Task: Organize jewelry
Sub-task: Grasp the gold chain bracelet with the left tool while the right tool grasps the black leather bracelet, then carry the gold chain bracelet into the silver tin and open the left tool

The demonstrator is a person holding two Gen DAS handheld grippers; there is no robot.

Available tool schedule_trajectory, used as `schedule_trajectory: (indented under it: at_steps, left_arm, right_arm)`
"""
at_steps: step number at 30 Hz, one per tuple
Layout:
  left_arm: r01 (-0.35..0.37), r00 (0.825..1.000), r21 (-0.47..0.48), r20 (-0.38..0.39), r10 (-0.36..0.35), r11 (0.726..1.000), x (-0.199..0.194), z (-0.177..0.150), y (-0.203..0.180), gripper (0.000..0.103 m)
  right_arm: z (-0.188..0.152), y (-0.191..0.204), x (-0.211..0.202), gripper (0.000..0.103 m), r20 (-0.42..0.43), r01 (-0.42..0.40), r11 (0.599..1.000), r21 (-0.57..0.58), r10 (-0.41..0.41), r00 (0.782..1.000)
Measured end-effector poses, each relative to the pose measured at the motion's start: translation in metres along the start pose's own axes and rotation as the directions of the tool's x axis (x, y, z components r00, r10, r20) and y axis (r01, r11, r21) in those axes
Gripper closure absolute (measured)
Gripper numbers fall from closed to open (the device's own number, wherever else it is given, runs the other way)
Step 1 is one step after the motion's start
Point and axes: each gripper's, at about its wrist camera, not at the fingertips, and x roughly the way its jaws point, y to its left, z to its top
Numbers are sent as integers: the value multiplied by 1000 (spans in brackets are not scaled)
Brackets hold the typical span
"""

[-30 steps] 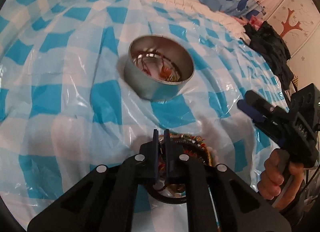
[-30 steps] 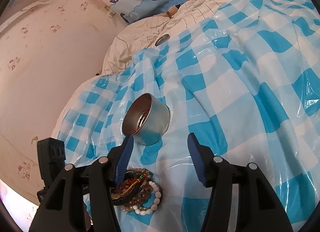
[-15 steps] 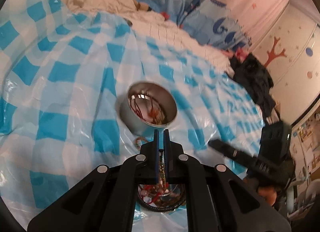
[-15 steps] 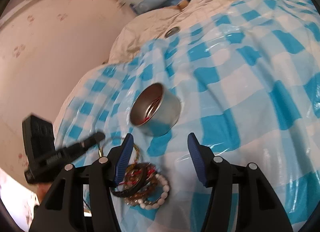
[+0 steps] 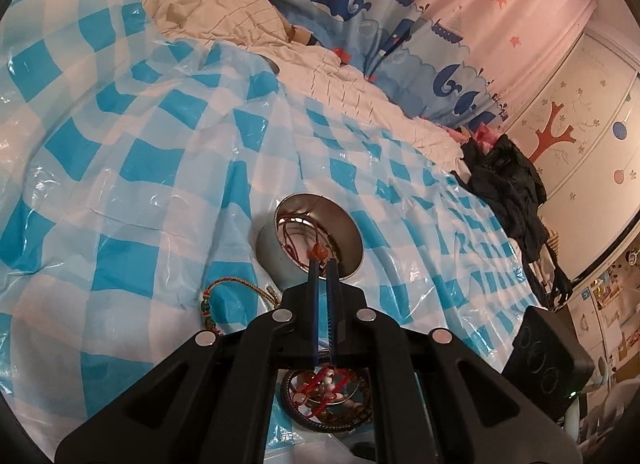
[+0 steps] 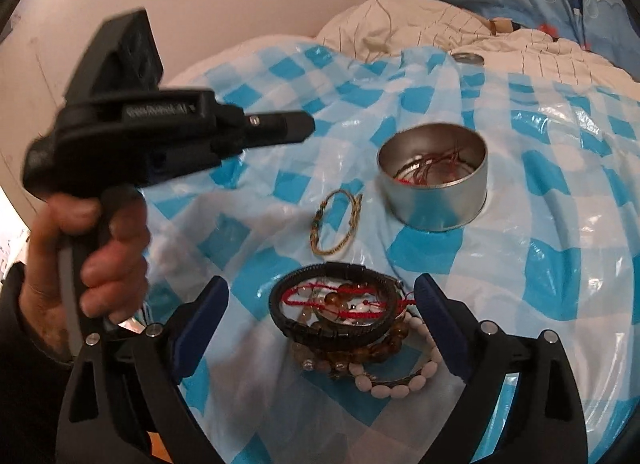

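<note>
My claws are matt black plastic with blue finger pads (image 6: 434, 320). The round tin (image 6: 434, 187) is smooth brushed metal, dully shiny. Under it the checked sheet (image 5: 132, 167) is glossy, crinkled plastic film. The near bracelets (image 6: 344, 324) look like polished beads, red cord and dark woven leather; the farther bracelet (image 6: 336, 223) is braided cord.

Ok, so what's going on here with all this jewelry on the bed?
A person holding two grippers is sorting bracelets into a metal tin on a blue checked plastic sheet. The left tool is shut and raised in the air, apparently empty. The right tool hangs open over a pile of bracelets. A braided bracelet lies loose between pile and tin, which already holds some red cords.
</note>
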Motion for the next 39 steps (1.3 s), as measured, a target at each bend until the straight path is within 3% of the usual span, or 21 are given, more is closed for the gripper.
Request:
schedule_trajectory:
  at_steps: [2,6,8,12,16,17,18,19,20,22,29,35,36,38,39]
  left_arm:
    - [-27,999,9,-36,27,1000,6,-2,1,100]
    - [-206,975,54,-76,210,977,25,-8,9,100]
    - [-210,972,35,-97,212,977,34,-8,16,98]
    - [-265,959,4,-106,264,964,53,-7,31,65]
    - [-295,947,-10,-137,291,955,67,-9,42,63]
    - [-293,946,-1,-148,290,956,69,-10,41,63]
    - [-288,945,11,-160,286,957,72,-11,40,71]
    - [-289,942,36,-166,290,957,73,-13,37,78]
    - [-292,939,59,-169,298,955,74,-14,33,93]
    - [-279,944,85,-161,290,956,69,-15,26,103]
    - [-186,977,64,-90,191,980,32,-7,10,103]
    - [-220,965,52,-133,225,974,43,-8,21,102]
    - [-226,960,58,-156,232,972,50,-9,23,97]
    - [-261,945,85,-180,272,962,64,-14,23,75]
    - [-282,939,101,-177,296,954,68,-16,22,55]
  right_arm:
    - [-1,0,5,13,-11,8,1000,-4,-8,1000]
    - [-3,1,12,13,-29,19,1000,-20,-19,999]
    - [-4,3,17,13,-41,22,999,-28,-23,999]
    - [-5,5,22,13,-58,30,998,-47,-33,998]
    - [-6,4,25,13,-72,28,998,-52,-32,997]
    - [-6,3,26,17,-78,29,998,-51,-33,996]
    - [-6,3,26,28,-81,30,998,-52,-34,996]
    - [-6,2,26,30,-84,32,998,-52,-36,996]
    - [-5,2,26,31,-84,29,998,-47,-33,996]
    - [-4,2,23,32,-75,24,999,-40,-27,997]
    - [-1,6,10,33,-28,20,999,-47,-21,999]
    - [0,3,4,33,-17,21,999,-34,-21,1000]
    - [-1,4,4,33,-19,21,999,-34,-22,1000]
    - [-1,4,4,33,-20,18,999,-38,-19,1000]
    - [0,4,4,33,-19,18,999,-38,-18,1000]
